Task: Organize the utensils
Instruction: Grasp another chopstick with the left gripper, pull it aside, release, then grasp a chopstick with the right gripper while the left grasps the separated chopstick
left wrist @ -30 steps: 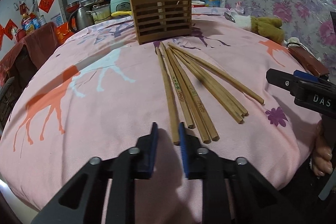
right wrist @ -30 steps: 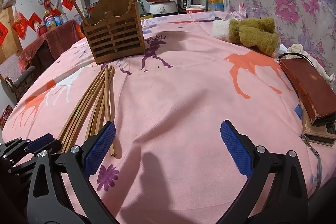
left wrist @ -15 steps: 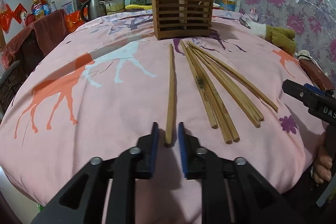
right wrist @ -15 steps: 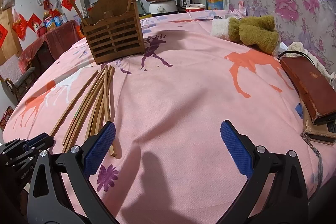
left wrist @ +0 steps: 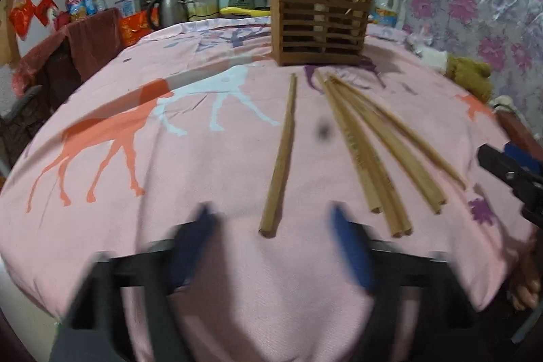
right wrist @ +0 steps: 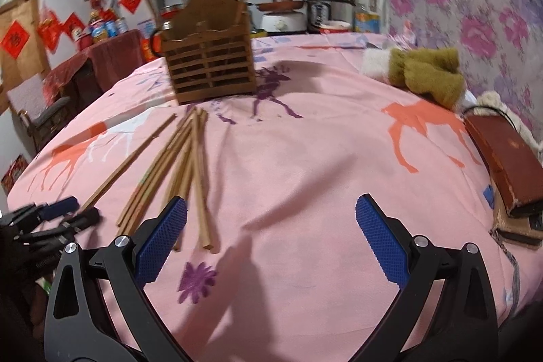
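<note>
Chopsticks: one single chopstick (left wrist: 281,155) lying flat on the pink animal-print tablecloth (left wrist: 142,178), long axis running from the near edge toward the wooden slatted holder (left wrist: 319,22) at the far side, thin tip toward the holder, blunt end nearest the left gripper (left wrist: 271,246). Set apart from the bundle of chopsticks (left wrist: 373,151) just to its right, fanned out from a common point near the holder and splaying toward the near right edge. All pale wood, slender, squared at the thick ends, faint print on a few.

Left gripper spread wide, jaws just now opening, blurred blue pads on either side of the single chopstick's blunt end and not touching it. Right gripper (right wrist: 271,240) spread wide too, cross-hatched blue pads over bare cloth, nothing between them.

Left wrist view alone: holder seen from the front, two chopsticks upright in its compartments, kettle and rice cooker behind the far edge. Right wrist view alone: fuzzy olive-and-white plush thing (right wrist: 420,73) toward the far right edge, worn brown leather case (right wrist: 502,165) at the right edge, purple deer print beside the holder, left gripper low at the left margin with the single chopstick running diagonally from it
</note>
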`<move>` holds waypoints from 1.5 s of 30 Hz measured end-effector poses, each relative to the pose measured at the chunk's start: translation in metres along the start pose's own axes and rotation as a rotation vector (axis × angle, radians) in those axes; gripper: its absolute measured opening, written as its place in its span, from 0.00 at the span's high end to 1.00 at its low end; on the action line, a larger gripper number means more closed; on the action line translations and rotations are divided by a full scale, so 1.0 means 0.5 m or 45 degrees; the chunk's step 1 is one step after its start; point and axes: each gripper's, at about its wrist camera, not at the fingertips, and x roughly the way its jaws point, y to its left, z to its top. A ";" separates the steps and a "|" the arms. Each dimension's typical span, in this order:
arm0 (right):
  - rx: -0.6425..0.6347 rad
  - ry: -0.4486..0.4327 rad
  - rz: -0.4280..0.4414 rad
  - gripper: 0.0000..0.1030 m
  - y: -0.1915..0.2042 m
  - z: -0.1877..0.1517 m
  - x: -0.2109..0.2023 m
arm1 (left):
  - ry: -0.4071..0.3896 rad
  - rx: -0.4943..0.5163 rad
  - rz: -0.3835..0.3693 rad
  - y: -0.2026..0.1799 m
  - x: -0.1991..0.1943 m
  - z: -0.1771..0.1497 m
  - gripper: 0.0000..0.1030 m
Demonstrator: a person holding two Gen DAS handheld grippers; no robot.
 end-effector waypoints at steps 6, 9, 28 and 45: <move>-0.110 0.045 0.104 0.47 0.034 -0.009 0.006 | -0.002 -0.007 -0.003 0.004 0.002 0.000 0.18; -0.105 0.067 0.139 0.56 0.031 -0.011 0.011 | -0.001 -0.009 -0.001 0.003 0.003 0.000 0.14; -0.122 0.178 0.178 0.91 0.042 -0.021 0.043 | 0.002 -0.017 0.007 0.008 0.005 -0.001 0.08; -0.009 0.191 0.078 0.91 -0.002 -0.014 0.056 | -0.008 -0.056 0.013 0.022 0.001 0.000 0.23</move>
